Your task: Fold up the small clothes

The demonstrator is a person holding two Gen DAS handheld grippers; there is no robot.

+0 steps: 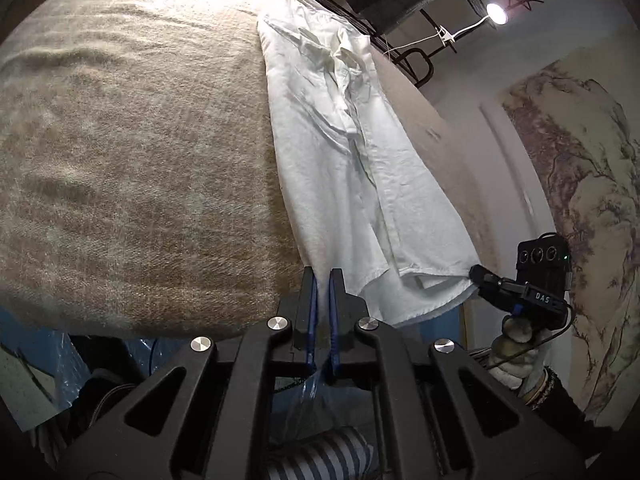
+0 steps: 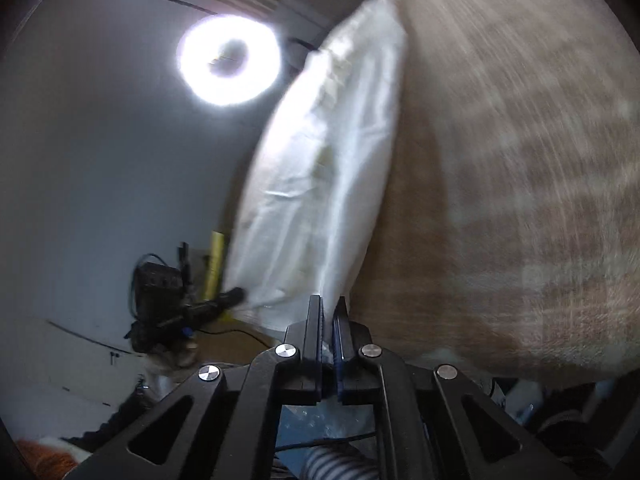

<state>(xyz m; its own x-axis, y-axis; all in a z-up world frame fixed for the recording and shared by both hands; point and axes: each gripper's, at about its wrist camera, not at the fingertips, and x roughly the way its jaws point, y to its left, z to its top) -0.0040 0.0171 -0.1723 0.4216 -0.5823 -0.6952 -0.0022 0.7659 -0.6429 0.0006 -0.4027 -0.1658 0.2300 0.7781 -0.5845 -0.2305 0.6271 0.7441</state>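
Observation:
A white shirt [image 1: 340, 140] lies lengthwise along the right side of a beige blanket-covered surface [image 1: 140, 140]. Its near hem hangs over the front edge. In the left wrist view my left gripper [image 1: 322, 276] is shut on the hem's left corner, with cloth pinched between the blue pads. At the hem's right corner my right gripper [image 1: 474, 272] grips the cloth, held by a gloved hand [image 1: 516, 344]. The right wrist view is blurred. There the shirt [image 2: 320, 180] runs away from my right gripper [image 2: 330, 304], which is shut on its hem, and my left gripper [image 2: 238, 295] holds the other corner.
The blanket [image 2: 500, 160] spreads wide beside the shirt. A small lamp [image 1: 496, 12] and a dark rack hang at the back. A ring light [image 2: 228, 60] glares on the wall. A painted wall panel [image 1: 580, 180] stands to the right. Blue plastic [image 1: 24, 328] shows below the front edge.

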